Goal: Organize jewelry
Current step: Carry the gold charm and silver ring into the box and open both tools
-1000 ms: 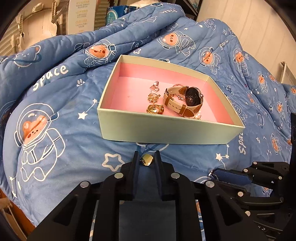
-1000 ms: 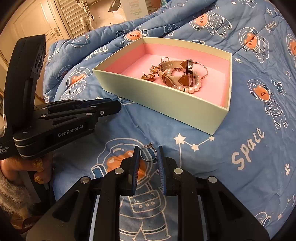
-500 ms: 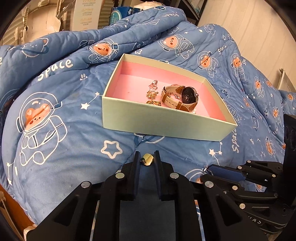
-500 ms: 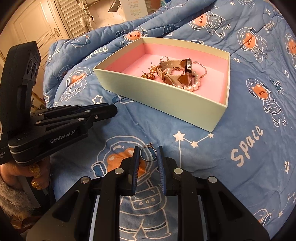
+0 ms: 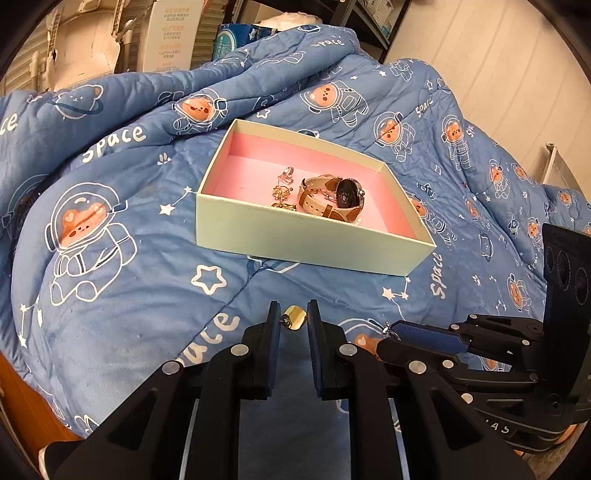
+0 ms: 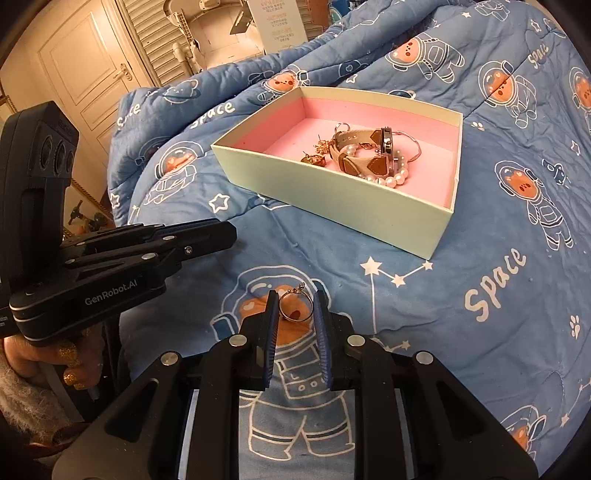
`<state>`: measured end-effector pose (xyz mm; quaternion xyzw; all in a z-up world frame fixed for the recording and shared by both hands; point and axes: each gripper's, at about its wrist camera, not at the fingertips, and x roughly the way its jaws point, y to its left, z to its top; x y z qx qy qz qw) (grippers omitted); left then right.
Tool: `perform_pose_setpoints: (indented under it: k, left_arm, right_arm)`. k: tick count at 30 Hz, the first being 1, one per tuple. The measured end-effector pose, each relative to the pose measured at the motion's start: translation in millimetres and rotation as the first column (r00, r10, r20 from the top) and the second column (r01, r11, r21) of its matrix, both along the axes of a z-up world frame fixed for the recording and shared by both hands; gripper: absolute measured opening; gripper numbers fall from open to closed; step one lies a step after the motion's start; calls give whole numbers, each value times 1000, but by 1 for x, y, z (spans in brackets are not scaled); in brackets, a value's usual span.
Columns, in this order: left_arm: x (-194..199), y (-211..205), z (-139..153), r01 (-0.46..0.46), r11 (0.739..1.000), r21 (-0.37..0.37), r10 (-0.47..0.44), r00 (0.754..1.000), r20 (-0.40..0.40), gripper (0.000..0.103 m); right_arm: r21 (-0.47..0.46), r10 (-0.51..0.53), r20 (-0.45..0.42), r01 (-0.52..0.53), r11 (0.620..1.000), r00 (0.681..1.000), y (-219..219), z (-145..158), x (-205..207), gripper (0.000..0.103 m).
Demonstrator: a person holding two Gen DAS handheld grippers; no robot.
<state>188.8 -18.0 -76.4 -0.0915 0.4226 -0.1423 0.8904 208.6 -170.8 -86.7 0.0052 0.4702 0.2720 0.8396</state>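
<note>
A pale green box with a pink lining (image 5: pixel 310 236) (image 6: pixel 332 206) lies on the blue quilt. Inside it are a beige-strap watch (image 5: pixel 332 197) (image 6: pixel 369 155), gold earrings (image 5: pixel 282 192) (image 6: pixel 314 157) and a pearl bracelet (image 6: pixel 391 177). My left gripper (image 5: pixel 293 317) is shut on a small gold earring (image 5: pixel 294 317), held above the quilt in front of the box. My right gripper (image 6: pixel 295 308) is shut on a thin ring (image 6: pixel 295 306), also short of the box. Each gripper shows in the other's view, the left (image 6: pixel 207 236) and the right (image 5: pixel 399 332).
The blue space-print quilt (image 5: pixel 110 295) (image 6: pixel 498 295) covers the bed and rises in folds behind the box. A white door (image 6: pixel 88 74) and shutters stand at the far left. Cartons (image 5: pixel 173 33) stand behind the bed.
Both grippers have drawn back from the box and risen a little, each keeping its piece. The box and its contents have not moved.
</note>
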Motion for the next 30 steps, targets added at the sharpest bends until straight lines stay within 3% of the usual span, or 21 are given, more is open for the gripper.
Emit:
perform_pose_setpoints:
  k: [10, 22, 30]
  left_arm:
    - [9, -5, 26, 36, 999, 24, -37, 998, 48, 14]
    - [54, -3, 47, 40, 994, 98, -47, 996, 77, 14]
    - [88, -9, 44, 47, 987, 152, -55, 998, 43, 14]
  right_arm:
    - [79, -2, 26, 0, 997, 1000, -5, 32, 14, 20]
    - [44, -13, 102, 9, 999, 995, -2, 58, 61, 20]
    - [17, -50, 79, 49, 999, 996, 5, 59, 109, 20]
